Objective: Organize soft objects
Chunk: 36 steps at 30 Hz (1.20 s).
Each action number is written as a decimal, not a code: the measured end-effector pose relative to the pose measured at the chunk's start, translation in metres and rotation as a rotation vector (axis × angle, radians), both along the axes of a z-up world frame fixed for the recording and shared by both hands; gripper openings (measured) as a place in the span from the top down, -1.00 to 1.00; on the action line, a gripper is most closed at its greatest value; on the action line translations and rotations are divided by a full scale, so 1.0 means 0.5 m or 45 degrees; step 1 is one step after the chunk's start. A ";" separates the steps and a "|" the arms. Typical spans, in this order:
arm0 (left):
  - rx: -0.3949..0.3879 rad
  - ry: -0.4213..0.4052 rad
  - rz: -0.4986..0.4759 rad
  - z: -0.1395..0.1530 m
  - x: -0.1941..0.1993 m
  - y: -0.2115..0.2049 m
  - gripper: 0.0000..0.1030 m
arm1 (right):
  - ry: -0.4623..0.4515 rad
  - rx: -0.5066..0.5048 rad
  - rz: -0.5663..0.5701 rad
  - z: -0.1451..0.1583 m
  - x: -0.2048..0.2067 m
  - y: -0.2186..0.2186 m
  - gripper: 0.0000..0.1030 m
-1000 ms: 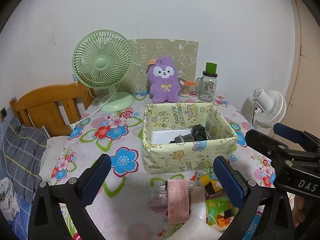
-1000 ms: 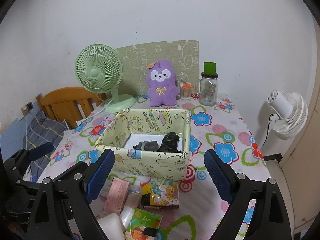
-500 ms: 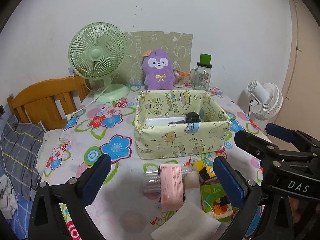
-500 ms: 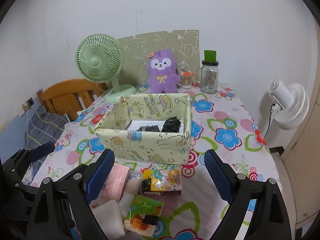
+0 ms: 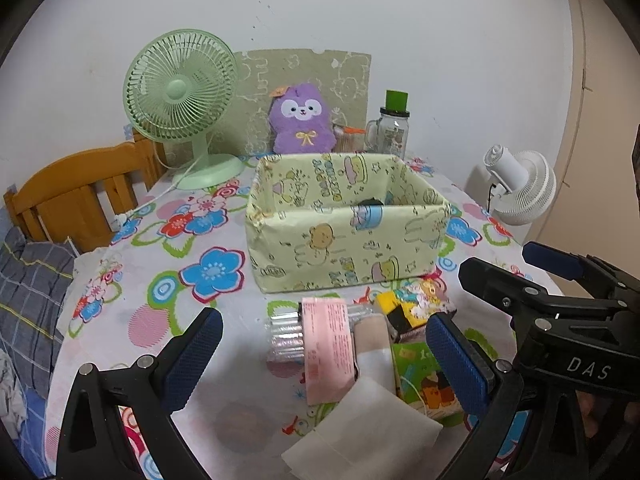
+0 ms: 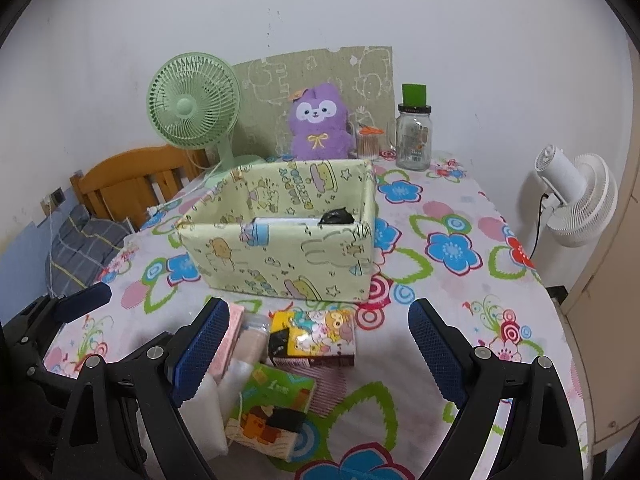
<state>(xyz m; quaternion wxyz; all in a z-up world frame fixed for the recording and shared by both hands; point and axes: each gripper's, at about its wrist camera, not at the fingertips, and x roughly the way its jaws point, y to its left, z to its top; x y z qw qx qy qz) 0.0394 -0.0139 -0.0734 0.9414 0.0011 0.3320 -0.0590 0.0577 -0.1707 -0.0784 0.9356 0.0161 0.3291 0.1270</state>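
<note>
A yellow-green cartoon-print box (image 5: 344, 236) (image 6: 288, 248) stands mid-table with a dark bundle (image 6: 338, 216) and a white item inside. In front of it lies a pile: a pink pack (image 5: 326, 354) (image 6: 228, 340), a white folded cloth (image 5: 368, 428), a beige roll (image 5: 370, 334), a yellow cartoon pack (image 6: 316, 338) and a green picture pack (image 6: 272, 412). A purple plush (image 5: 301, 120) (image 6: 318, 122) sits at the back. My left gripper (image 5: 324, 360) is open and empty above the pile. My right gripper (image 6: 320, 356) is open and empty above the packs.
A green desk fan (image 5: 182, 96) stands back left, a glass jar with a green lid (image 5: 394, 128) and a small toothpick holder (image 6: 368, 142) back right. A wooden chair (image 5: 76, 196) is left of the table, a white fan (image 6: 576, 200) right of it.
Both grippers have pulled back and sunk lower; the box looks farther and more side-on, and more of the pile in front shows. Both stay open and empty.
</note>
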 end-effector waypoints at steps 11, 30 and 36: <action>0.007 0.082 -0.049 -0.055 -0.011 -0.012 -0.99 | 0.062 -0.038 0.002 -0.060 -0.010 0.001 -0.80; -0.002 0.207 -0.097 -0.128 -0.029 -0.018 -0.99 | 0.174 -0.085 0.091 -0.130 -0.021 0.048 -0.80; 0.032 0.200 -0.087 -0.138 -0.037 -0.021 -0.99 | 0.222 -0.091 0.102 -0.147 -0.014 0.062 -0.80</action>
